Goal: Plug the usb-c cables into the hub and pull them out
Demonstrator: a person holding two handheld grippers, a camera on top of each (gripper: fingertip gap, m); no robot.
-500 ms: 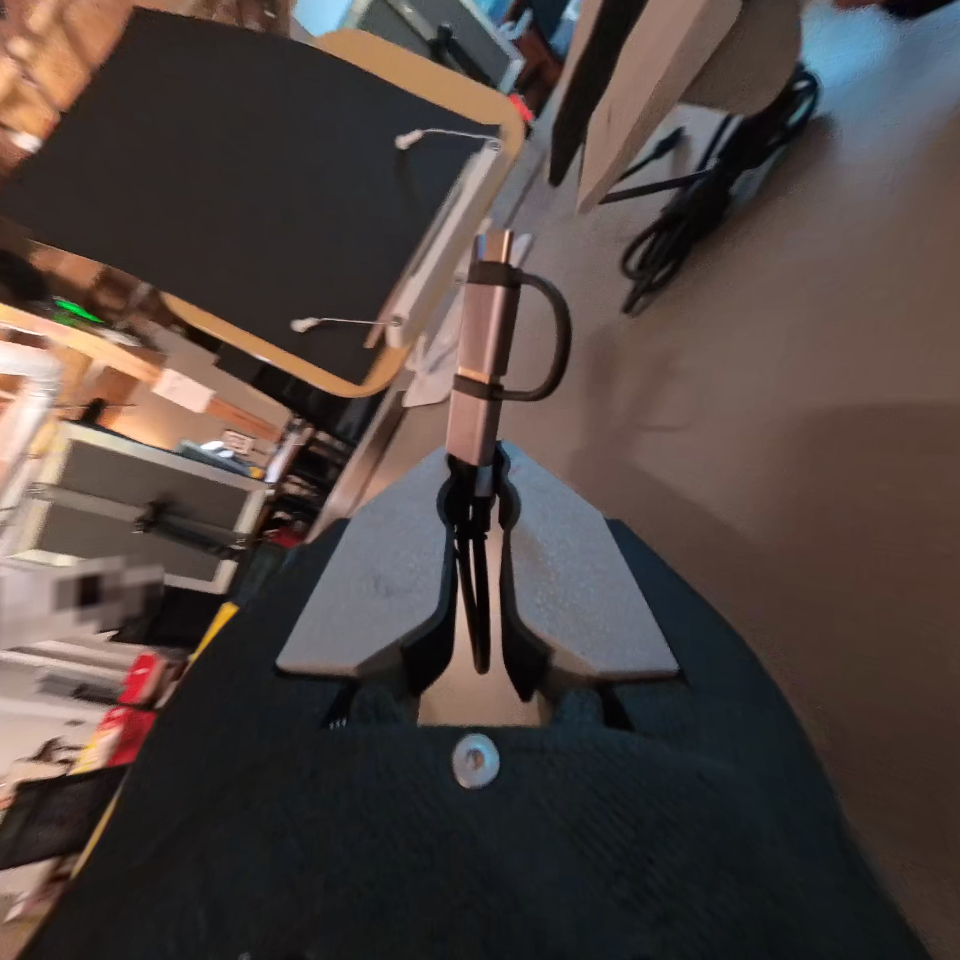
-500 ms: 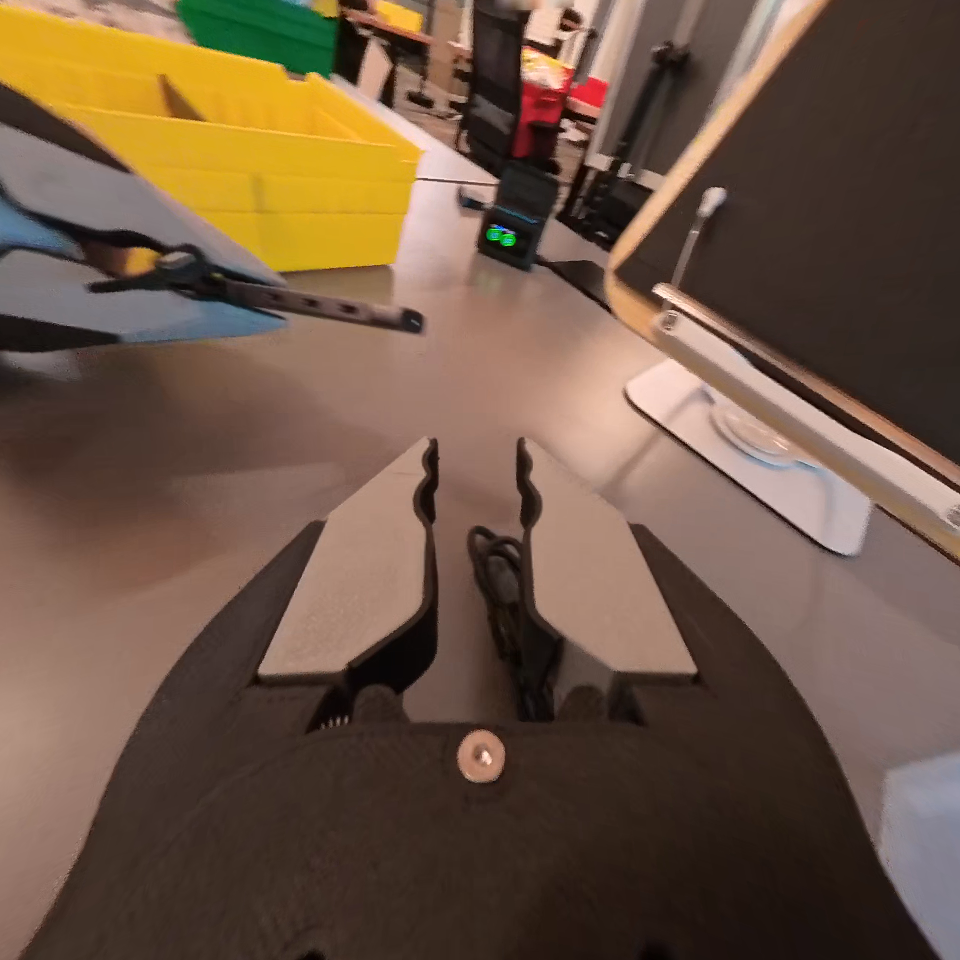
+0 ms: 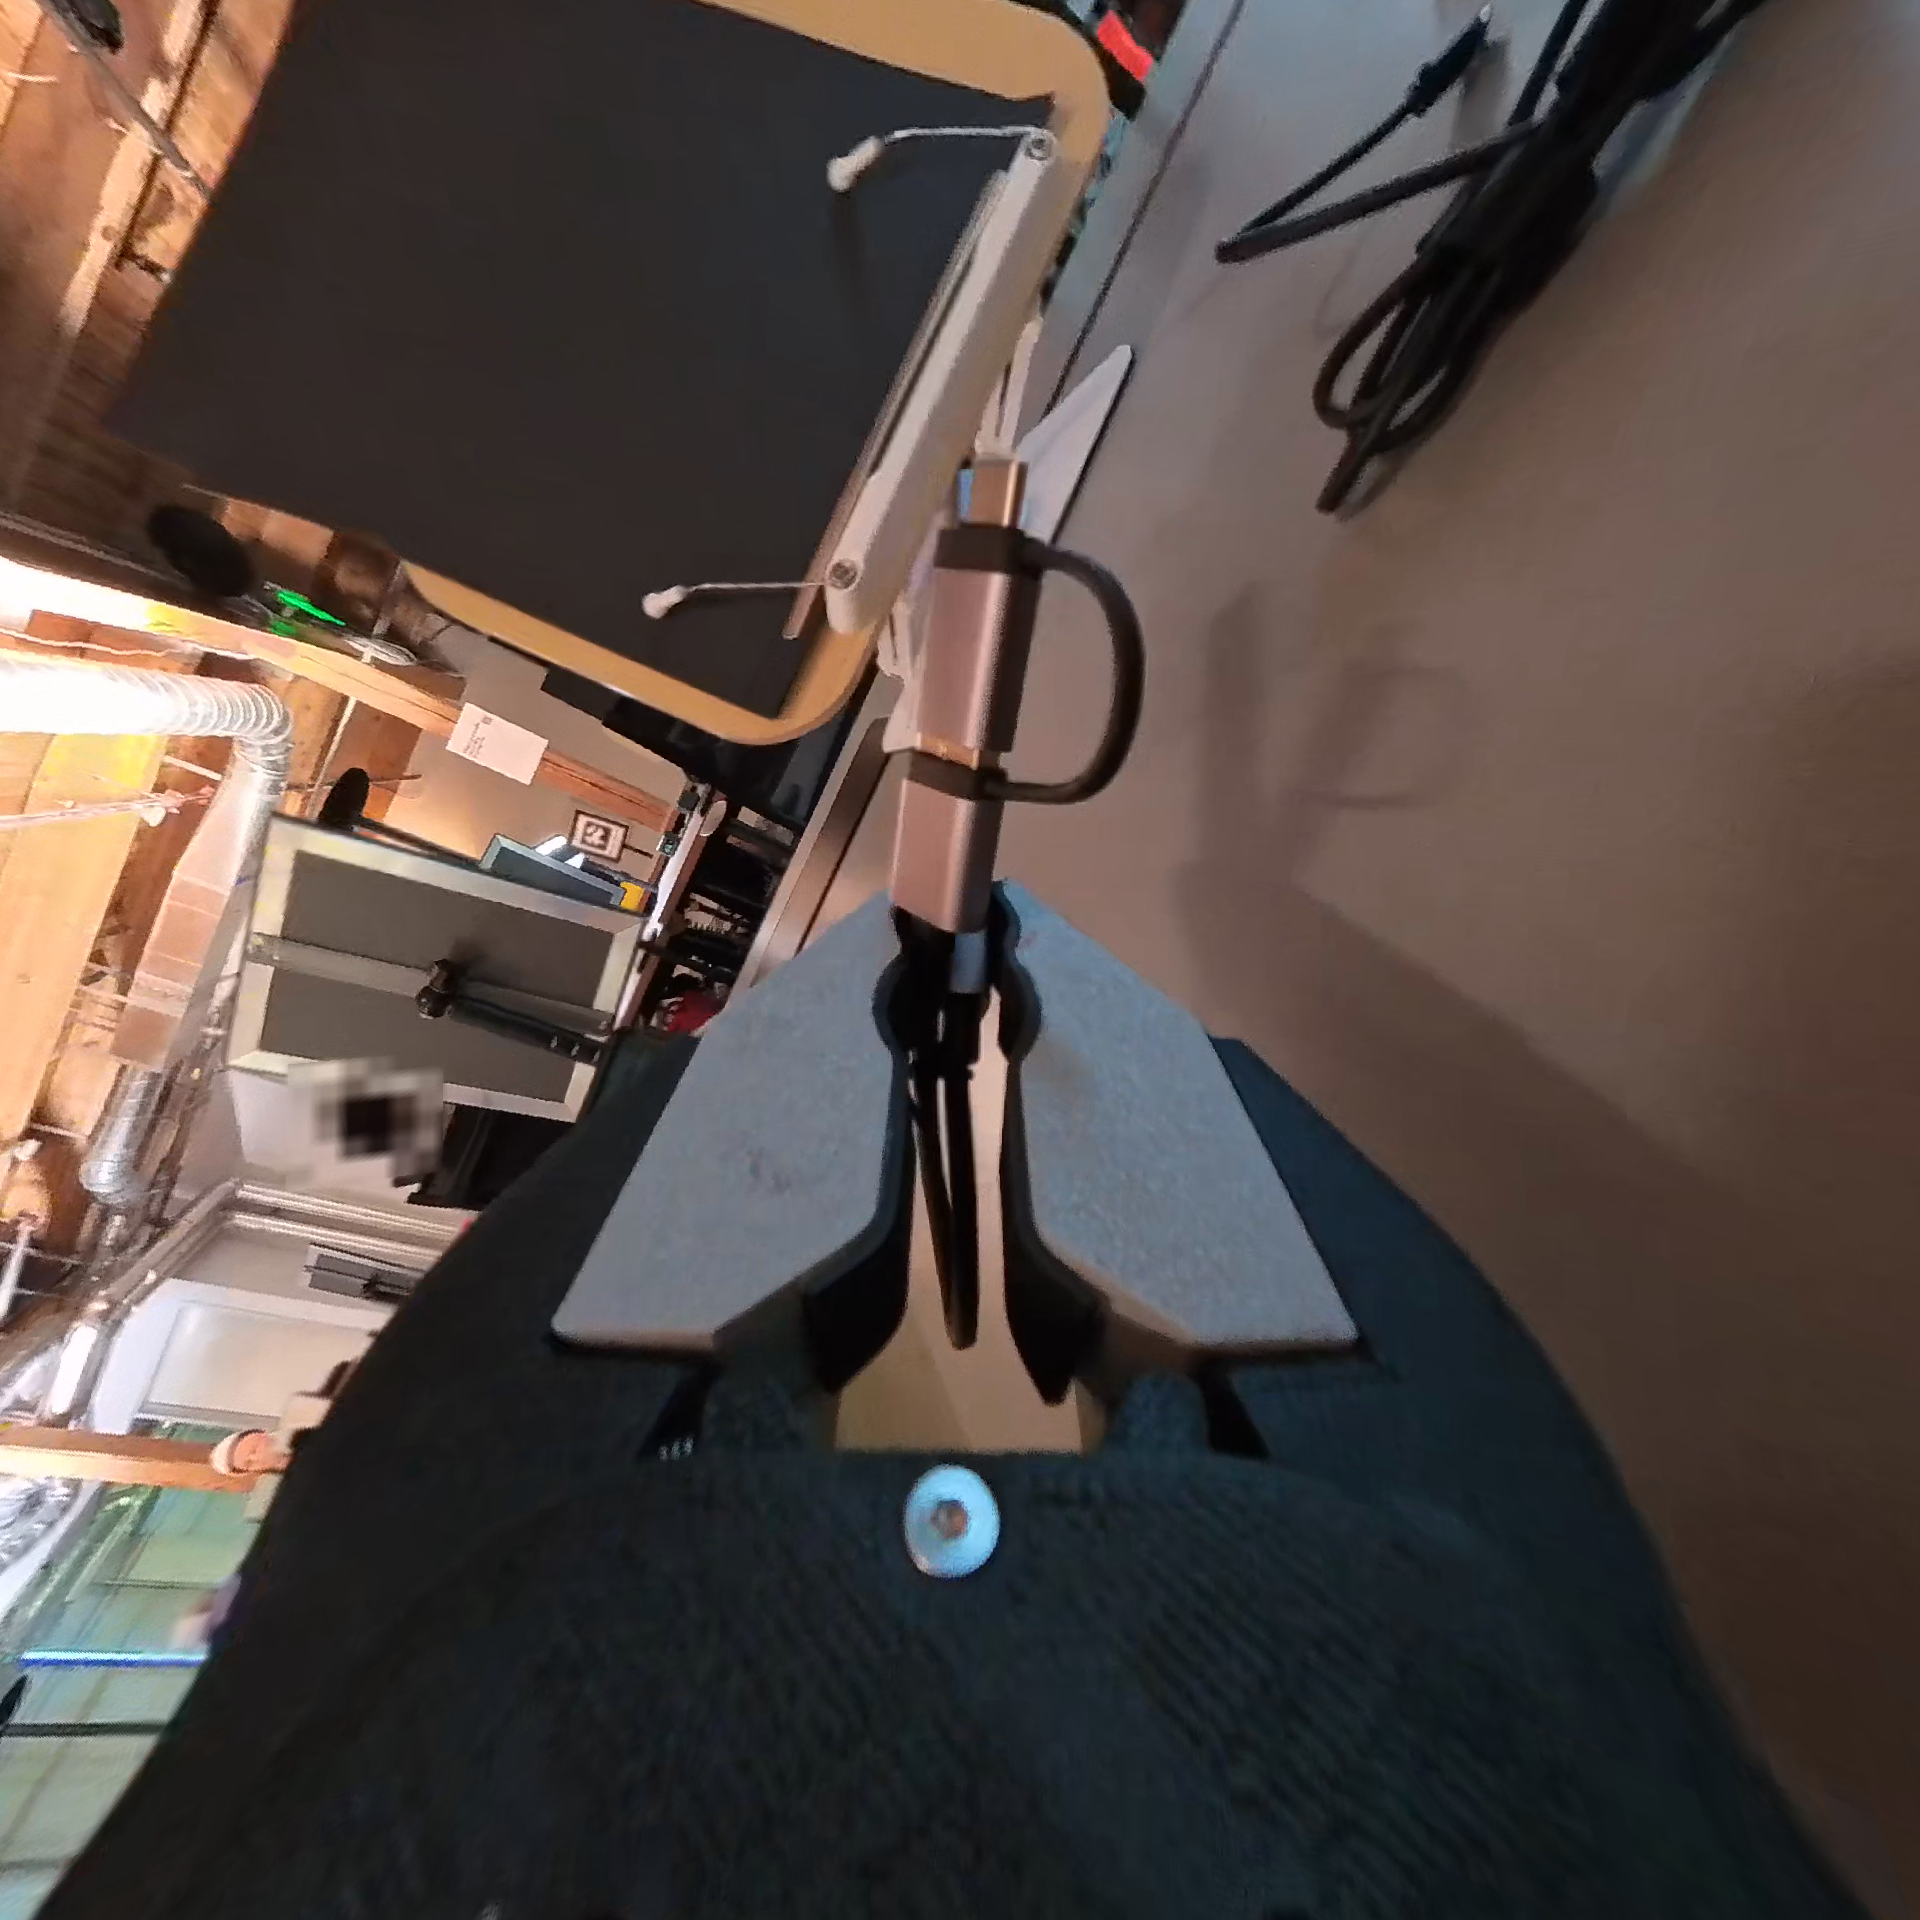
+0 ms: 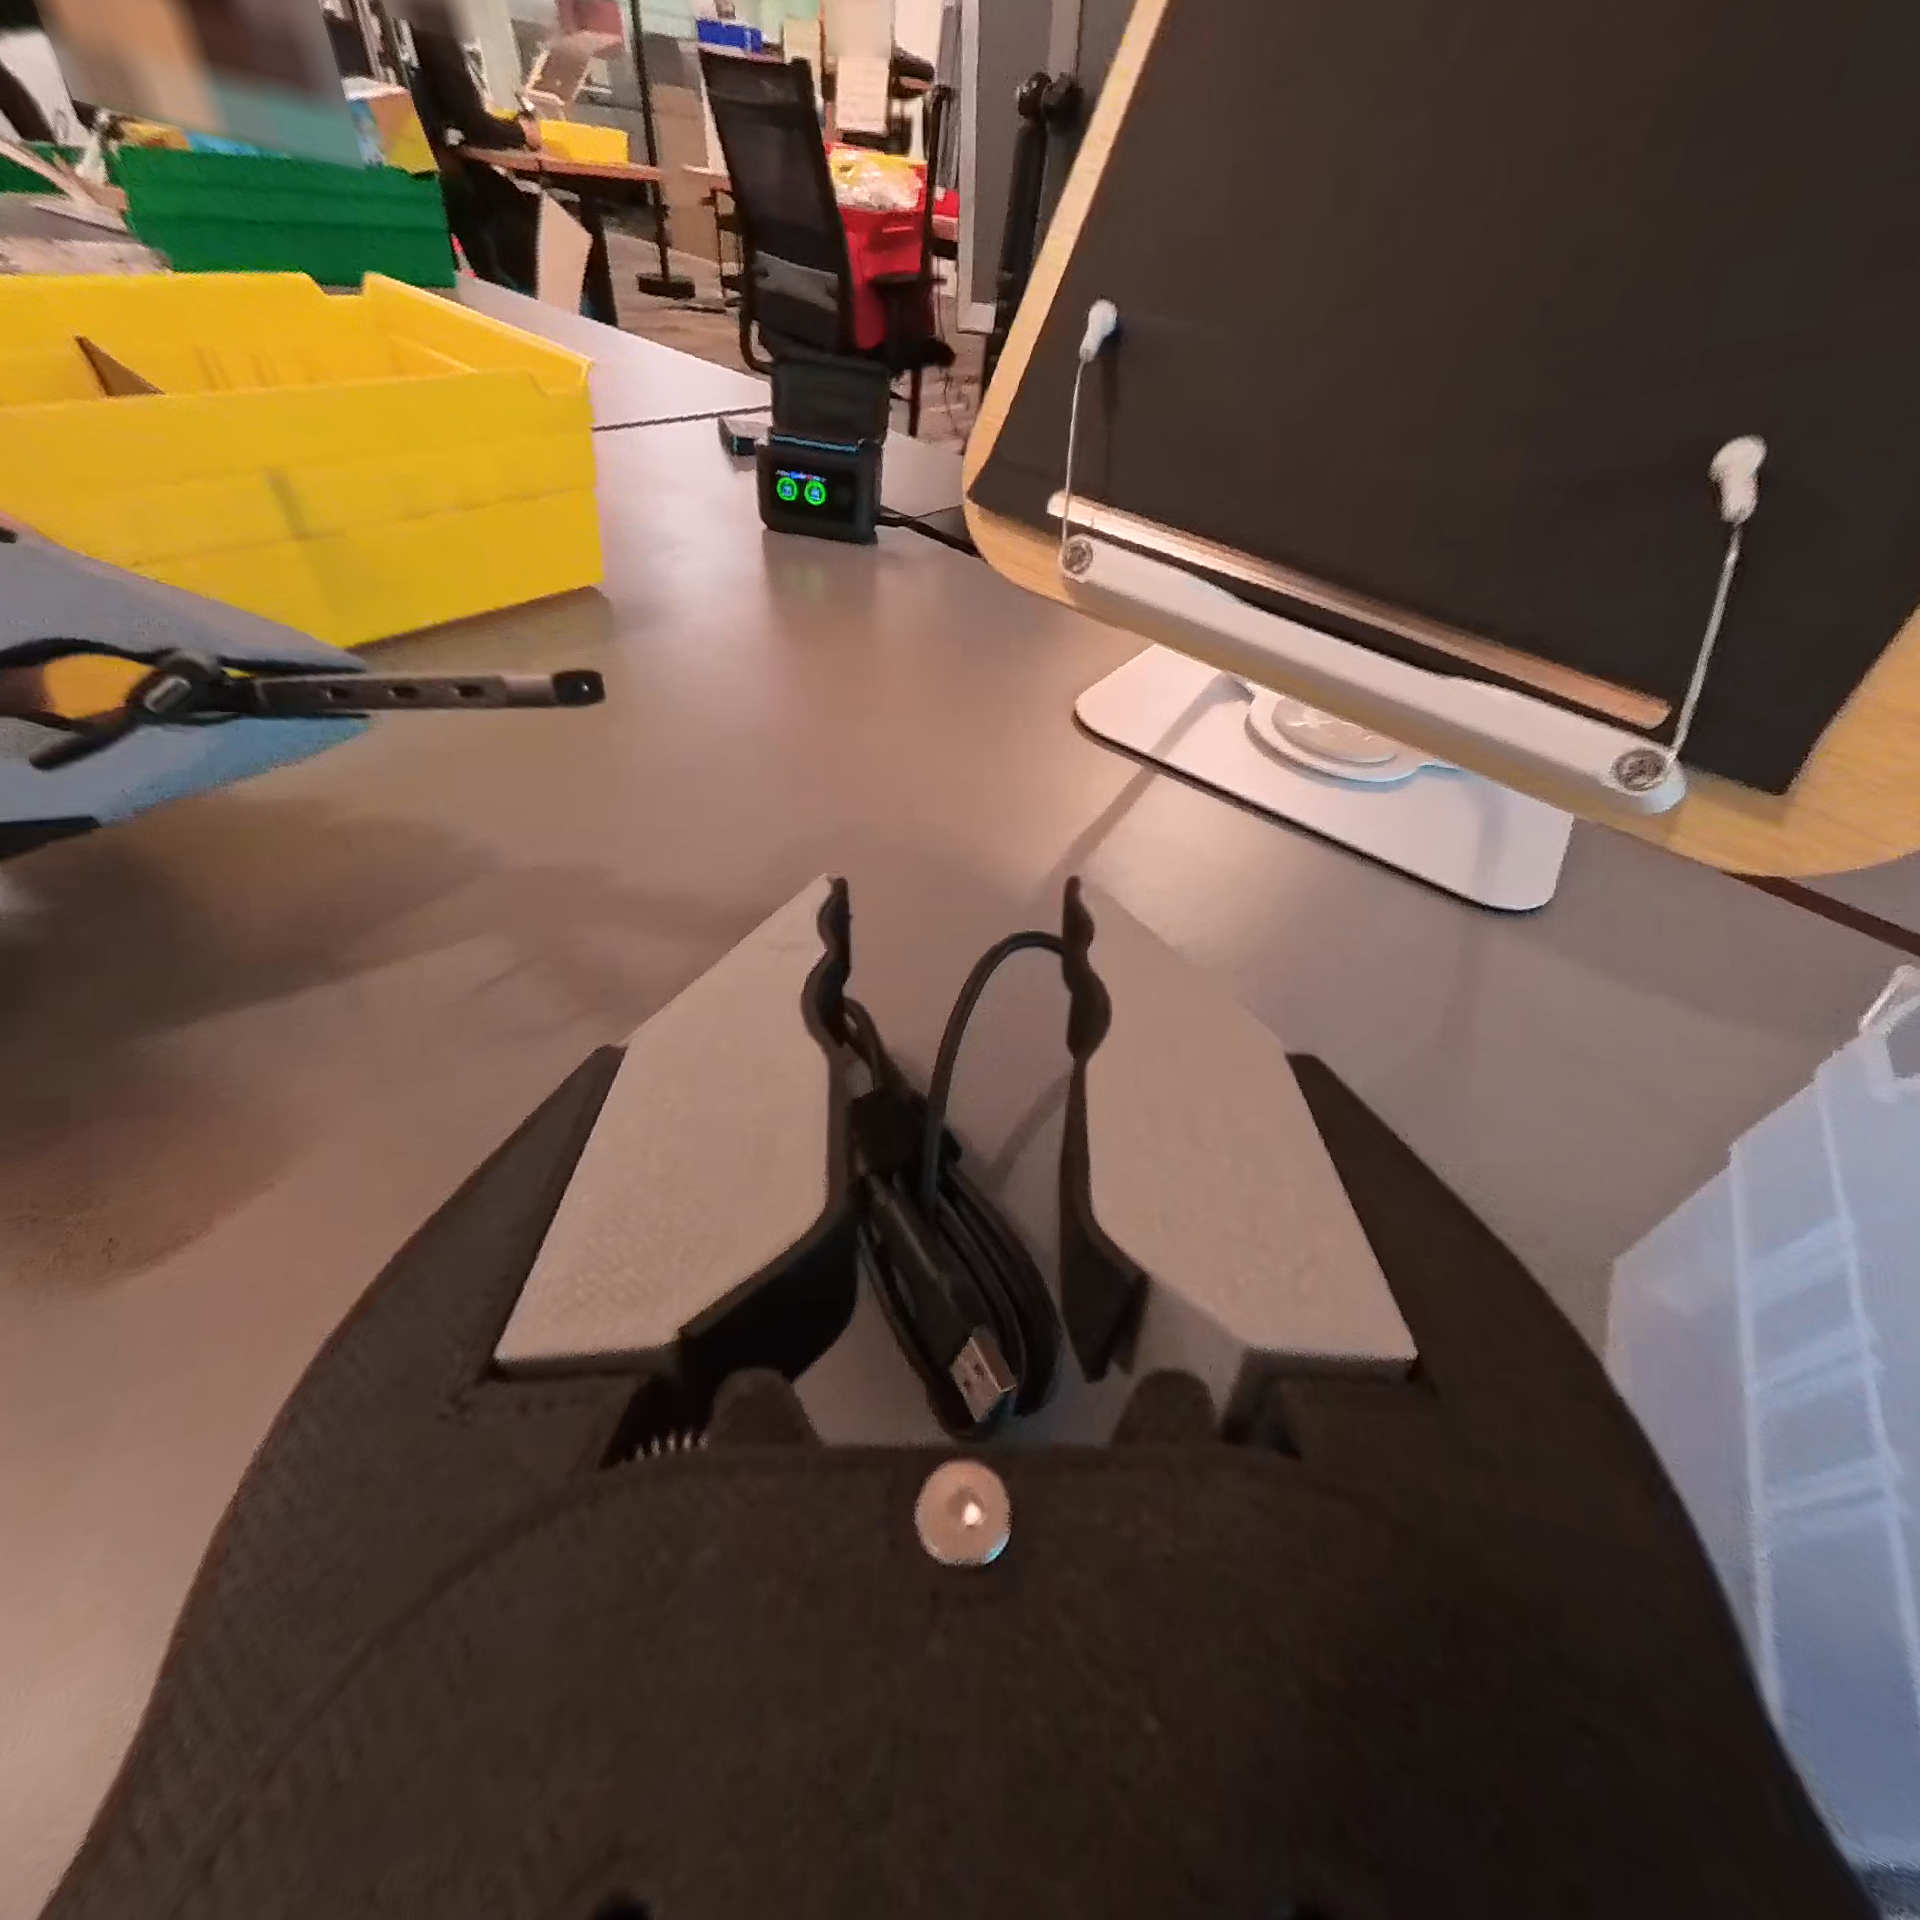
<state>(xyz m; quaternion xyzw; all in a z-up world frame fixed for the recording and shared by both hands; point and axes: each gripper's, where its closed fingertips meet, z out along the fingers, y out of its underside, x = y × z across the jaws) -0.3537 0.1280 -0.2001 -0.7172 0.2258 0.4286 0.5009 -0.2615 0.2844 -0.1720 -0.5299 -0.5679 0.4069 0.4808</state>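
Since earlier frame, your right tool (image 4: pixel 951 914) is sitting wider apart, and more of coiled black cable (image 4: pixel 961 1236) is showing between its fingers, lying on grey bench (image 4: pixel 831 748), not gripped. Your left tool (image 3: pixel 951 914) is clamping narrow on hub (image 3: pixel 961 717), which is sticking forward past tips, in air over bench, beside dark board on white stand (image 3: pixel 935 395).
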